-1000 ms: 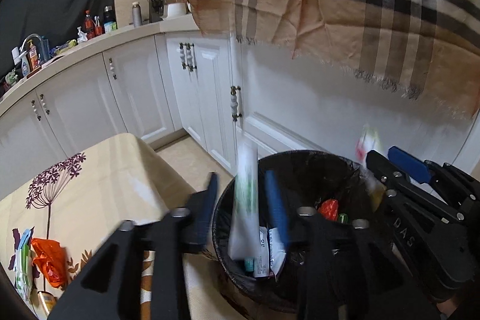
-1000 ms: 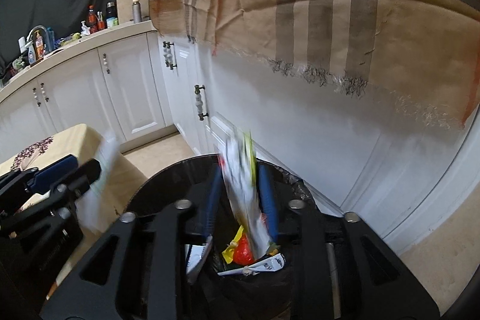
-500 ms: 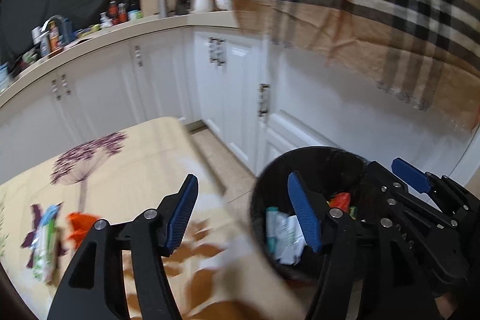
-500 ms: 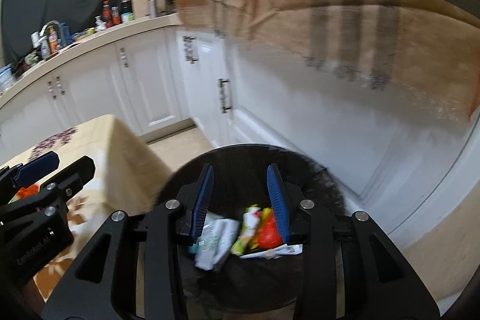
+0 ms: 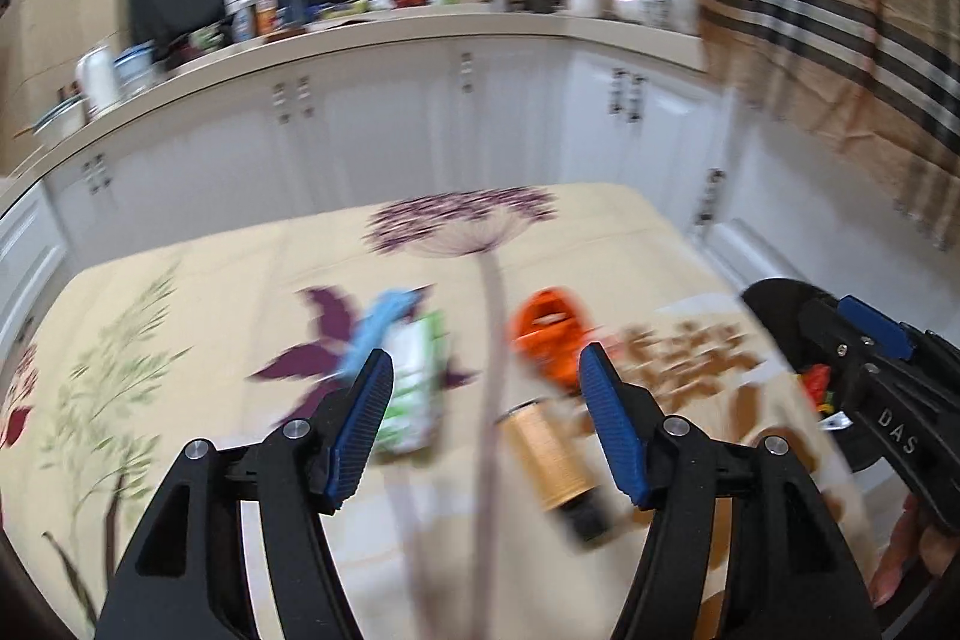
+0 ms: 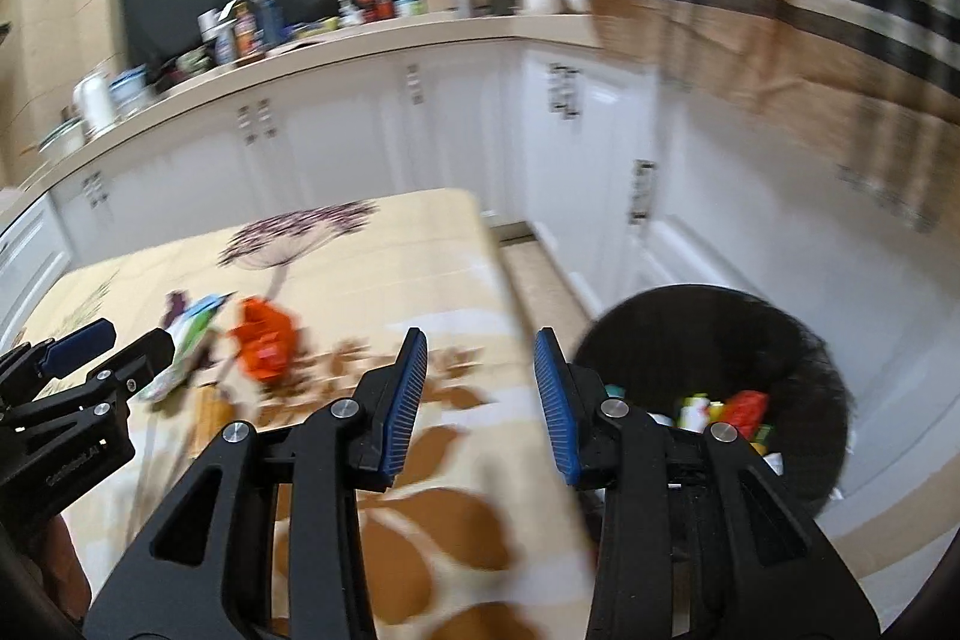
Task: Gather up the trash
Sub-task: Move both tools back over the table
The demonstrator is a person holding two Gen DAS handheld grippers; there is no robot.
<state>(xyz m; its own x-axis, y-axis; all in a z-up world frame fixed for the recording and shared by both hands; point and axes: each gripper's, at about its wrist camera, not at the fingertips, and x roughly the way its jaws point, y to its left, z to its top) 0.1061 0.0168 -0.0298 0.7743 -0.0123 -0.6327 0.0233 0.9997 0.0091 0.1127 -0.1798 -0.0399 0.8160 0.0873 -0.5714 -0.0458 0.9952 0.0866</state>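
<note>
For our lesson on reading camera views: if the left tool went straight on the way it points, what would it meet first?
Probably the gold cylindrical bottle with a dark cap lying on the cream floral tablecloth, just ahead of the open left tool. Blur leaves depth unclear.

Three pieces of trash lie on the worktop [image 5: 198,280]: one green-and-white packet [image 5: 414,388], one orange wrapper [image 5: 549,334], one gold tube [image 5: 555,460]. One black bin [image 6: 720,334] stands at the right. Two grippers, left [image 5: 486,424] and right [image 6: 480,400].
</note>
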